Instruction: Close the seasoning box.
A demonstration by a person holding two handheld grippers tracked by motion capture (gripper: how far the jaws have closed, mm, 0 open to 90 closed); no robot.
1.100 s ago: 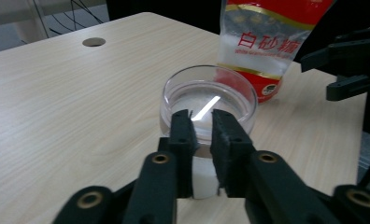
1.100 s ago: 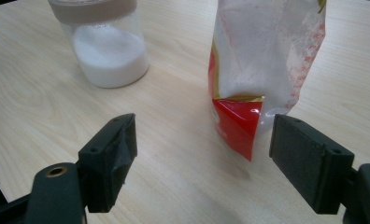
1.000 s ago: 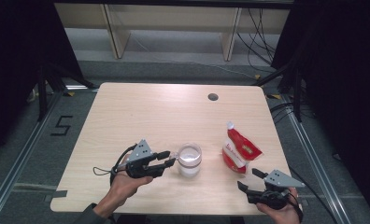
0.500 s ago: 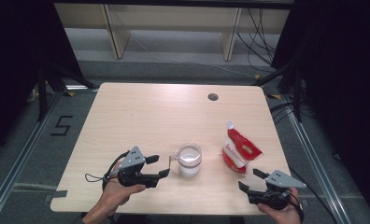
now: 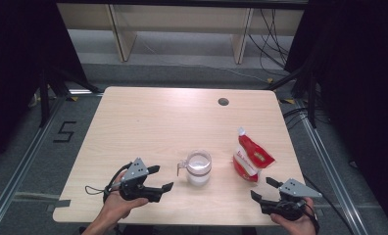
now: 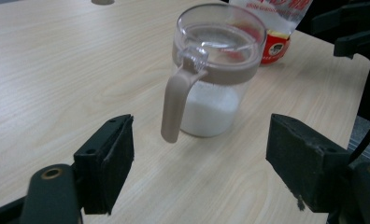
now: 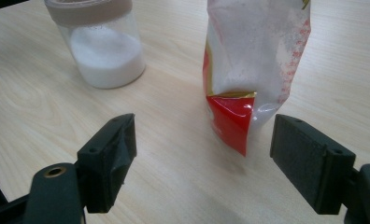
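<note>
A clear jar (image 5: 199, 168) with a tan lid ring and handle stands near the table's front, half full of white powder; its handle (image 6: 174, 105) points toward my left gripper. My left gripper (image 5: 163, 178) sits a short way left of it. Its jaws have just been opening and now stand wide with nothing between them (image 6: 199, 163). A red and white pouch (image 5: 251, 159) stands upright right of the jar. My right gripper (image 5: 260, 187) is open just in front of the pouch (image 7: 253, 60), not touching it (image 7: 202, 158). The jar (image 7: 101, 46) is farther back on the left.
The light wooden table (image 5: 157, 122) has a round cable hole (image 5: 223, 102) at its far right. Both hands rest close to the front edge. The right gripper's jaws (image 6: 356, 28) show beyond the jar in the left gripper view. Shelving stands behind the table.
My left gripper has let go of the jar's handle, opened its jaws and drawn back left toward the front edge. The jar, the pouch and the right gripper have stayed put.
</note>
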